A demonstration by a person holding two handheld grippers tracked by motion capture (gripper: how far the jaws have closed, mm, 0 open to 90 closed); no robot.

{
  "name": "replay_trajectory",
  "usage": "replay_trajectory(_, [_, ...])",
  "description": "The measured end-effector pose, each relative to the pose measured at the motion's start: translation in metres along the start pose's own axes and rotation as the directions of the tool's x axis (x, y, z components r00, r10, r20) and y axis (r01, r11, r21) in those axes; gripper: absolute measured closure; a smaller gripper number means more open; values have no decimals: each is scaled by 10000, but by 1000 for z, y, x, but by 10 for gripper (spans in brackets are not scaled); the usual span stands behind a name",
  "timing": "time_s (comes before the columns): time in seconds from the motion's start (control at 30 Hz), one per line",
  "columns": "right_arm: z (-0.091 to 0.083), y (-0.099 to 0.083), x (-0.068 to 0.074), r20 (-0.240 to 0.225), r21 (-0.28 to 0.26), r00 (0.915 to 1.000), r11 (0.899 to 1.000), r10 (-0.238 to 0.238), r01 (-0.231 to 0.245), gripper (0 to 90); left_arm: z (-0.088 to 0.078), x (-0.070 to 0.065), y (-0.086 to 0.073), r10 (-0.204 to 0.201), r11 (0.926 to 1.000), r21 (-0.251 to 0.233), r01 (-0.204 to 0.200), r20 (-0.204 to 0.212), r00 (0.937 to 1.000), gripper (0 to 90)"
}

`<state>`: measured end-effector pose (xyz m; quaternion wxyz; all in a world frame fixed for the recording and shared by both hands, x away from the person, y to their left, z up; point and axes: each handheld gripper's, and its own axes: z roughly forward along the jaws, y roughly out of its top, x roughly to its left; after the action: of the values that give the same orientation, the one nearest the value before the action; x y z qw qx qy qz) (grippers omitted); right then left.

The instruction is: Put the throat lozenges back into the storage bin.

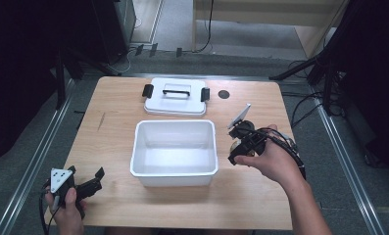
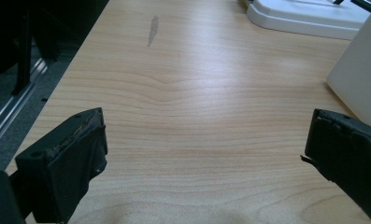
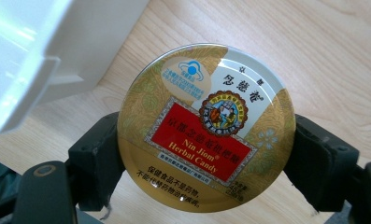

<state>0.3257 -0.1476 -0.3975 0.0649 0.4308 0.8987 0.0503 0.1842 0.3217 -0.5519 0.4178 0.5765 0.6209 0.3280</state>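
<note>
In the right gripper view, the right tool [image 3: 206,154] is clamped on a round candy tin [image 3: 205,126], one black jaw pressing each side of its rim. The tin's gold lid, with its red label reading "Nin Jiom Herbal Candy", faces the camera at the centre of the frame, held above the wooden bench [image 3: 314,56]. A corner of the white tub [image 3: 38,51] takes up the upper left of that frame, just beside the tin.

In the high view, the right tool [image 1: 238,147] sits at the right of centre, close to the right wall of the white tub [image 1: 175,171], and the tin is mostly hidden behind the tool and hand there. The tub stands open in the middle of the bench [image 1: 113,147]. Its white lid [image 1: 175,98], with a black handle and black side clips, lies flat just above it in the frame.

The left tool [image 1: 86,181] rests at the lower left of the high view, near the bench's front edge. In the left gripper view its jaws stand wide apart with nothing between them but bare wood, and the tub's wall [image 2: 360,70] rises at the right edge.
</note>
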Motion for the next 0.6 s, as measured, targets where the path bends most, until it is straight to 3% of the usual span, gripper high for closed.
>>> replay_trajectory(0.23, [-11, 10, 7, 61, -4, 9999, 9999, -146, 146, 204, 0, 0, 0, -13, 10000, -10, 13, -1, 10000, 0])
replay_trajectory(0.6, [-26, 29, 23, 83, -299, 9972, 9967, -746, 748, 204, 0, 0, 0, -24, 10000, -32, 24, 8, 10000, 0])
